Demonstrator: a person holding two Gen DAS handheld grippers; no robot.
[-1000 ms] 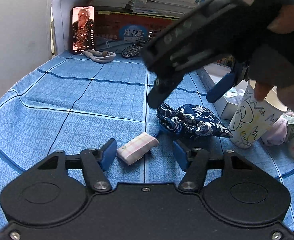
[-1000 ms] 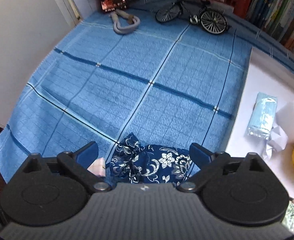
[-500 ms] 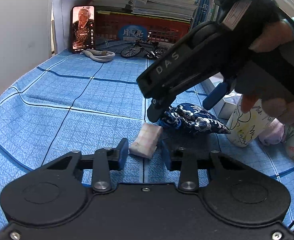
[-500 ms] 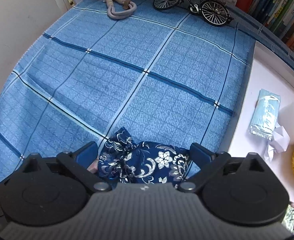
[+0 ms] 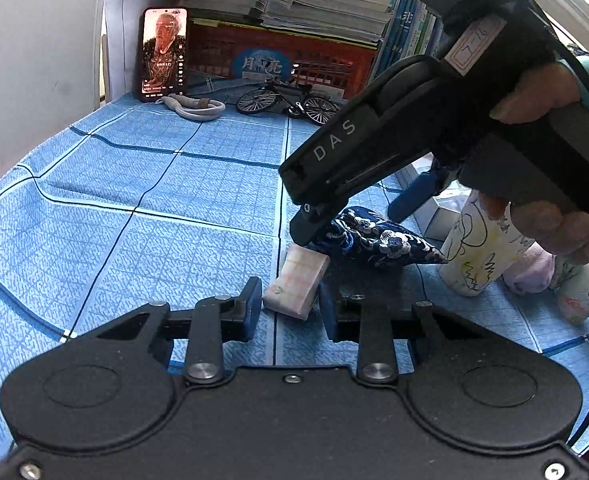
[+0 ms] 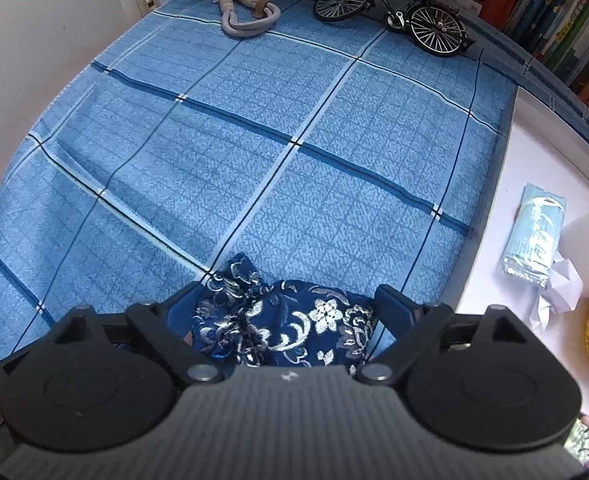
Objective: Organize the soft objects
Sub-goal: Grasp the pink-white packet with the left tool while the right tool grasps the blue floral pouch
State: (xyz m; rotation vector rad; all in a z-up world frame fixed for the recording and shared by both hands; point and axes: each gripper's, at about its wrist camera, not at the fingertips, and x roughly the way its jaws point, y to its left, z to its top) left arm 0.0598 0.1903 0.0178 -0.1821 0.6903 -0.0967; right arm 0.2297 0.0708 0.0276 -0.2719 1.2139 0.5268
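Note:
A small pink-and-white checked packet (image 5: 297, 282) lies on the blue checked cloth (image 5: 134, 184). My left gripper (image 5: 290, 307) has its fingers on either side of the packet's near end, pressing it. A dark blue pouch with silver flowers (image 5: 378, 236) lies just behind the packet; it also shows in the right wrist view (image 6: 290, 324). My right gripper (image 6: 290, 304) hangs over the pouch with its jaws open, one finger on each side of it.
A white tray (image 6: 534, 160) at the right holds a blue tissue pack (image 6: 534, 236), crumpled paper and a yellow thing. A drawn-on paper cup (image 5: 478, 248) and soft toys stand right of the pouch. A phone (image 5: 162, 54), a cord and a model bicycle (image 5: 290, 98) stand at the back.
My left gripper has closed from wide open onto the packet, which turned end-on. My right gripper has come down over the pouch, its jaws still open.

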